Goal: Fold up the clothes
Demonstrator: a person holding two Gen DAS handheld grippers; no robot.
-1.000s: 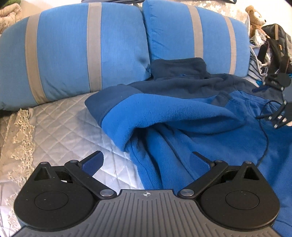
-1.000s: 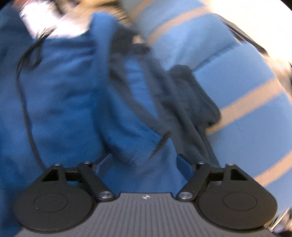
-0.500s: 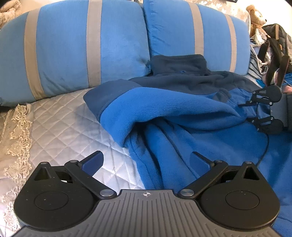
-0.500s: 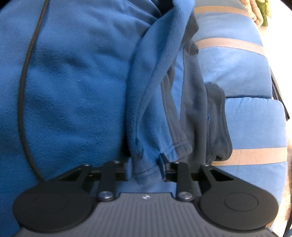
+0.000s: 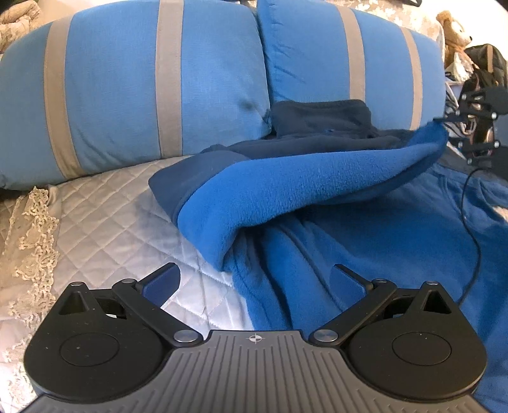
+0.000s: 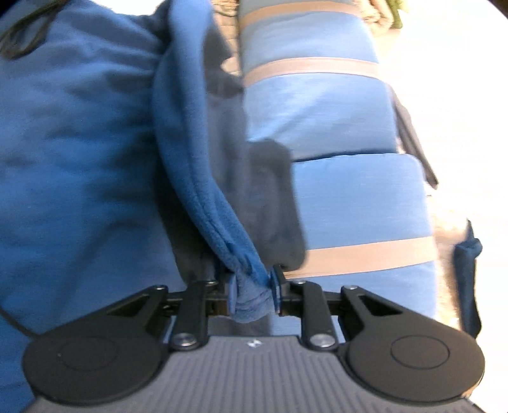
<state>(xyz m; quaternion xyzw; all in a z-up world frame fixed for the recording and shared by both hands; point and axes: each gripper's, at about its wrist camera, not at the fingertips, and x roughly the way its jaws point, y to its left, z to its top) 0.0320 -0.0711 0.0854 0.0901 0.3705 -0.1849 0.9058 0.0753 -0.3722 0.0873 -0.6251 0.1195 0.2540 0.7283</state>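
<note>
A blue fleece jacket (image 5: pixel 365 228) with a navy collar (image 5: pixel 320 114) lies on the quilted bed. My left gripper (image 5: pixel 254 281) is open and empty, low over the jacket's left edge. My right gripper (image 6: pixel 253 294) is shut on the end of the jacket's sleeve (image 6: pixel 203 178) and holds it lifted off the jacket body (image 6: pixel 73 133). In the left wrist view the right gripper (image 5: pixel 476 127) shows at the far right with the sleeve (image 5: pixel 317 184) stretched up toward it.
Two blue pillows with tan stripes (image 5: pixel 133 95) (image 5: pixel 349 54) lean along the back of the bed. The white quilted cover (image 5: pixel 104 219) has lace trim at the left. A black cable (image 5: pixel 473 235) runs over the jacket. A teddy bear (image 5: pixel 451 28) and bags sit at the far right.
My right gripper closed on the sleeve end and lifted it, so the sleeve now stretches up to the right. My left gripper stayed open in nearly the same place.
</note>
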